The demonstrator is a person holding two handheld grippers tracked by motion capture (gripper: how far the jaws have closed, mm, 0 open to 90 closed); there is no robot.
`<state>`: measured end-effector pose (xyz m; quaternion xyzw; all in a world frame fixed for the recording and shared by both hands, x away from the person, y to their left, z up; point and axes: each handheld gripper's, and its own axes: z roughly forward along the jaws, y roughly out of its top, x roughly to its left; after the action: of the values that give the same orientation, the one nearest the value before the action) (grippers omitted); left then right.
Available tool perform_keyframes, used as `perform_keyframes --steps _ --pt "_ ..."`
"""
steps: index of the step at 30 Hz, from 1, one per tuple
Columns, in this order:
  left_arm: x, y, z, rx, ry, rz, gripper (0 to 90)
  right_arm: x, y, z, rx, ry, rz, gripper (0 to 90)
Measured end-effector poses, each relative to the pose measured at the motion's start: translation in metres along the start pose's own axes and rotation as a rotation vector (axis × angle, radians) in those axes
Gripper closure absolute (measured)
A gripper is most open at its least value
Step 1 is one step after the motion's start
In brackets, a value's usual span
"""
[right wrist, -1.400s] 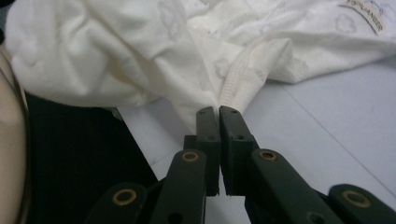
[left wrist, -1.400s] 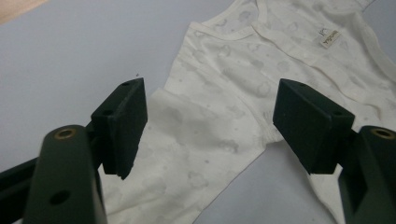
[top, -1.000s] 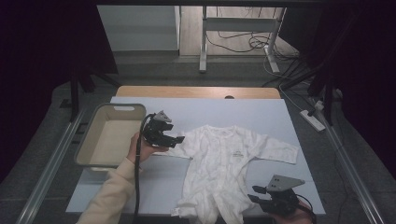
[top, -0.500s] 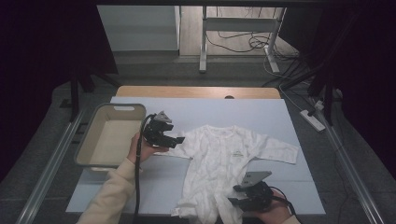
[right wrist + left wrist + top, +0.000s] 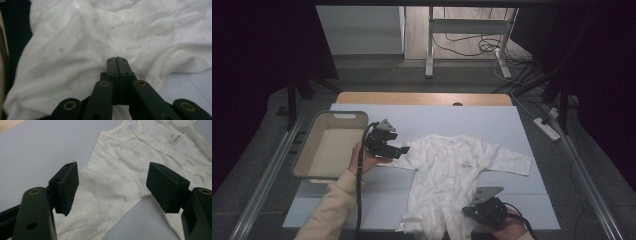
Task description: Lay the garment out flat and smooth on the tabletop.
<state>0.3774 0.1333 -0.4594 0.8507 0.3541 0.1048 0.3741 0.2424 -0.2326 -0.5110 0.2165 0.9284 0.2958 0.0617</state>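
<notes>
A white baby romper [image 5: 452, 170] lies spread flat on the light blue mat [image 5: 492, 120], neck away from me. My left gripper [image 5: 399, 150] hovers at its left sleeve; in the left gripper view the jaws [image 5: 112, 187] stand wide open above the sleeve [image 5: 107, 195] with nothing pinched. My right gripper [image 5: 469, 212] is low at the romper's right leg near the front edge. Its jaws have just closed: in the right gripper view they [image 5: 116, 58] meet tightly, with the romper's cloth [image 5: 87, 37] puckering at their tips, a thin fold caught between them.
A beige plastic bin [image 5: 334, 116] stands on the mat's left side, beside my left hand. A wooden table edge [image 5: 422, 98] shows beyond the mat. A power strip [image 5: 547, 127] and cables lie on the floor at the right.
My right gripper has slid left along the front edge onto the romper's leg and its jaws have come together. The left gripper has stayed put.
</notes>
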Motion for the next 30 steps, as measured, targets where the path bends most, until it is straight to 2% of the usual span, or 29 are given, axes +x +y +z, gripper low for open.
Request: perform_keyframes --steps 7,11,18,19,20,22,25,27,29,30 --pt "0.0 0.0 0.001 0.008 -0.003 0.0 26.8 0.013 -0.014 -0.013 0.024 0.026 -0.005 89.7" --pt "0.001 -0.001 0.001 0.011 -0.003 -0.004 26.8 0.016 -0.022 -0.021 0.019 0.064 0.017 89.7" --pt "0.001 0.0 0.002 0.015 -0.003 0.001 26.7 0.017 -0.026 -0.027 -0.014 0.072 0.028 89.5" --pt "0.001 0.0 0.002 0.014 -0.003 0.002 26.7 0.017 -0.025 -0.027 -0.026 0.069 0.026 87.1" --pt "0.001 -0.001 0.002 0.014 -0.003 0.001 26.7 0.017 -0.024 -0.028 -0.057 0.064 0.026 74.8" --pt "0.002 -0.001 0.002 0.013 -0.003 -0.002 26.7 0.017 -0.02 -0.029 -0.107 0.068 0.033 62.7" --pt "0.002 -0.001 0.002 0.015 -0.003 -0.003 26.7 0.019 -0.014 -0.027 -0.15 0.085 0.04 55.9" --pt "0.001 -0.001 0.002 0.012 -0.002 0.001 26.7 0.022 -0.008 -0.022 -0.144 0.091 0.042 55.5" --pt "0.001 0.0 0.002 0.012 -0.001 0.003 26.7 0.025 -0.002 -0.014 -0.095 0.073 0.023 59.7" --pt "0.001 0.0 0.002 0.012 -0.001 0.003 26.8 0.026 0.001 -0.008 -0.057 0.062 0.004 65.4"
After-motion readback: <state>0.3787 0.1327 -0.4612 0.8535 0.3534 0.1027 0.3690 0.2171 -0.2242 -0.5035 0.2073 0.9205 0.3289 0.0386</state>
